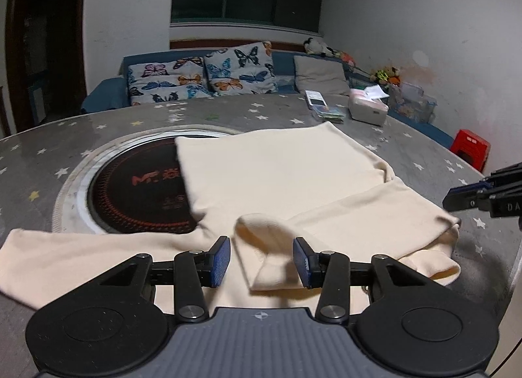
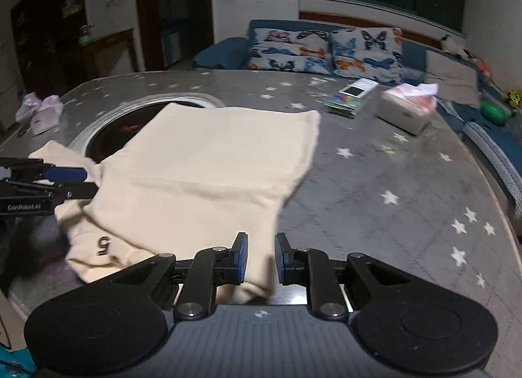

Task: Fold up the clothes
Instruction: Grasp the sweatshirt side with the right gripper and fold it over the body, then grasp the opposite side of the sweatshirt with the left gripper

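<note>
Jaws of the left gripper (image 1: 261, 262) are spread wide, with nothing clamped; a rolled fold of the cream garment (image 1: 280, 175) is seen lying between and just beyond the blue pads (image 1: 221, 260). Jaws of the right gripper (image 2: 260, 259) are set narrower but still parted, and the near edge of the garment (image 2: 208, 162) is seen in the gap; whether cloth is touched by the pads cannot be told.

The garment is spread flat on the grey star-patterned table (image 1: 267, 110), with one sleeve stretched toward the left in the left wrist view and the other folded over at the right edge. A dark printed mark (image 2: 104, 245) is shown on the cloth near the table's near edge. Part of the round inset cooktop (image 1: 130, 188) is covered by the garment.

Farther back on the table, a tissue box (image 1: 367, 110) and a remote control (image 1: 315, 99) are placed near each other. Beyond the table, butterfly cushions (image 1: 202, 74) are propped on a blue sofa (image 1: 104, 94), and a red stool (image 1: 469, 149) is seen at the right.
</note>
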Action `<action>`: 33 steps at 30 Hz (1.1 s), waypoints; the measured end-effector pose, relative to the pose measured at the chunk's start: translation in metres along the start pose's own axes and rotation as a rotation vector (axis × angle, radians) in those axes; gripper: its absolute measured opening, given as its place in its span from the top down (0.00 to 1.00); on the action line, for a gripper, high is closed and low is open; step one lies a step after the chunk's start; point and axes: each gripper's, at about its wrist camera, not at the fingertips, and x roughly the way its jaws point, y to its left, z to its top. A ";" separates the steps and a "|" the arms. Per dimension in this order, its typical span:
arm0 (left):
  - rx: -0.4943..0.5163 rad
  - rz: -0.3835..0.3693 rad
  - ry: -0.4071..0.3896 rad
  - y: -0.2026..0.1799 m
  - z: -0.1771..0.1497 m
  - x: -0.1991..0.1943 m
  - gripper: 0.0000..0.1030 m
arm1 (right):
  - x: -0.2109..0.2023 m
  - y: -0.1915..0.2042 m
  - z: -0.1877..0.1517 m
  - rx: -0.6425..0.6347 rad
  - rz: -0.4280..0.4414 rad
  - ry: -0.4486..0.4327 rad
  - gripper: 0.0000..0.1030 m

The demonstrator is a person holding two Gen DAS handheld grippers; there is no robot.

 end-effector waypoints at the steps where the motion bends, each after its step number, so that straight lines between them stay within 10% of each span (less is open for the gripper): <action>1: 0.003 -0.001 0.003 -0.001 0.001 0.002 0.56 | 0.001 -0.003 0.001 0.005 -0.004 -0.003 0.85; 11: 0.008 -0.002 0.029 -0.005 0.008 0.016 0.57 | 0.024 -0.002 0.021 -0.081 0.041 -0.004 0.85; 19: 0.017 -0.018 0.031 -0.004 0.011 0.016 0.87 | 0.054 0.018 0.040 -0.332 0.080 0.032 0.80; 33: -0.007 -0.032 0.035 0.005 0.015 -0.001 0.74 | 0.081 0.019 0.051 -0.549 0.194 0.117 0.86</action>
